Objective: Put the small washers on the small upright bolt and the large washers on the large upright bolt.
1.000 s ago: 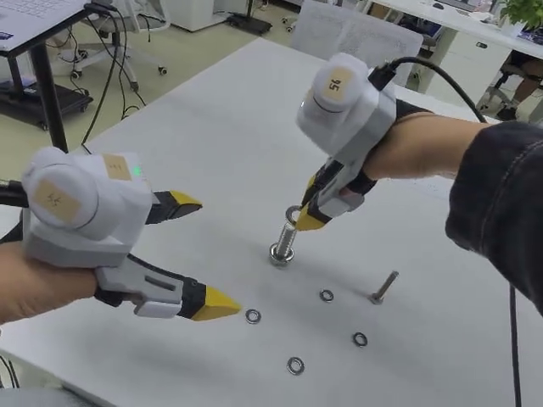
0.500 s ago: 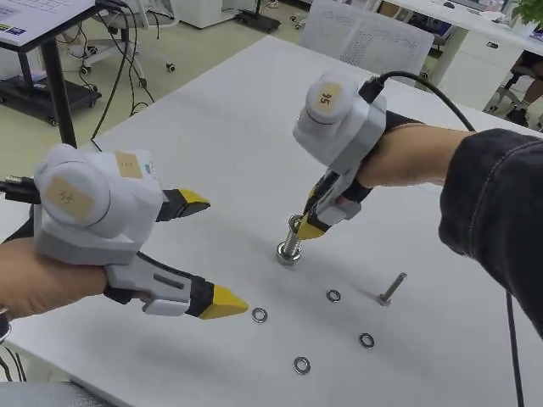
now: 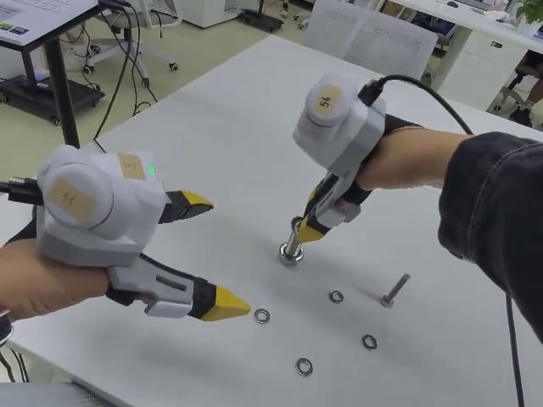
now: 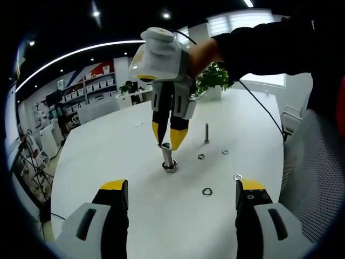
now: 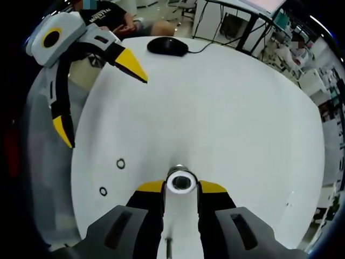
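At the left, the left tongs hung spread and empty above the worktop. In the middle, the right tongs pinched a large washer right at the top of the large bolt. If let go off-centre, it could catch on the threads, tip off and roll among the loose washers near the small bolt on the right.

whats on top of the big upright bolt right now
The right gripper holds a washer at the top of the large upright bolt. Its jaws cover the bolt's tip, so whether the washer is already threaded on cannot be seen.
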A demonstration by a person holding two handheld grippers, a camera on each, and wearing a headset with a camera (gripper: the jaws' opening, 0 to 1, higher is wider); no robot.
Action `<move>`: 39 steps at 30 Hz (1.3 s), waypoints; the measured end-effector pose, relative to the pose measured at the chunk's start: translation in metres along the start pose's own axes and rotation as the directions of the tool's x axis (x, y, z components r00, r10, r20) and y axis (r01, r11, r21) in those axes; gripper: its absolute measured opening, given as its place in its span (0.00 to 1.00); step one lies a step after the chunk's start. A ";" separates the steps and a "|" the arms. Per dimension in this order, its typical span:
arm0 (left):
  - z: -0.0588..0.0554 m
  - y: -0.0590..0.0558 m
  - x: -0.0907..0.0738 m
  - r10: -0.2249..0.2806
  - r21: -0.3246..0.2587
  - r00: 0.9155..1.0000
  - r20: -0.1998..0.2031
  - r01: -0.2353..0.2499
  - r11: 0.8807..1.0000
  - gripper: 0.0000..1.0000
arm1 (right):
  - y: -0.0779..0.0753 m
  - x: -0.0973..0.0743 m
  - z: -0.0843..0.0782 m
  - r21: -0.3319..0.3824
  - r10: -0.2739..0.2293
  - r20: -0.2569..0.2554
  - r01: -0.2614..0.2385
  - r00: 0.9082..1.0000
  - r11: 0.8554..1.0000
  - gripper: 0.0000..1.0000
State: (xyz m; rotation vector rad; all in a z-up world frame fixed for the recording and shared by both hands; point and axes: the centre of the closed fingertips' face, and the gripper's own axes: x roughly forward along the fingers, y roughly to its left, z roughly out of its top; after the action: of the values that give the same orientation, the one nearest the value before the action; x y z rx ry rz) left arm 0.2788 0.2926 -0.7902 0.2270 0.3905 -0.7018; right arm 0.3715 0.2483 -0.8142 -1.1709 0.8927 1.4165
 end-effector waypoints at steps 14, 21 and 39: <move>0.000 0.001 0.000 0.001 -0.007 1.000 0.002 -0.001 1.000 0.81 | -0.001 0.009 -0.003 -0.025 0.007 -0.049 -0.009 0.999 1.000 0.24; 0.000 0.001 0.000 0.000 -0.007 1.000 0.001 0.000 1.000 0.81 | 0.000 0.017 -0.006 -0.010 0.023 -0.056 -0.024 0.998 1.000 0.24; -0.003 0.000 0.000 0.002 -0.014 1.000 -0.002 -0.002 1.000 0.80 | 0.000 0.047 -0.014 0.036 0.031 -0.044 -0.030 0.999 0.999 0.24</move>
State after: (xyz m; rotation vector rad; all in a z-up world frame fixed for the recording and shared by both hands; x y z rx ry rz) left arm 0.2785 0.2937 -0.7928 0.2146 0.3972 -0.6970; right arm 0.3756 0.2474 -0.8632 -1.1701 0.9667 1.3986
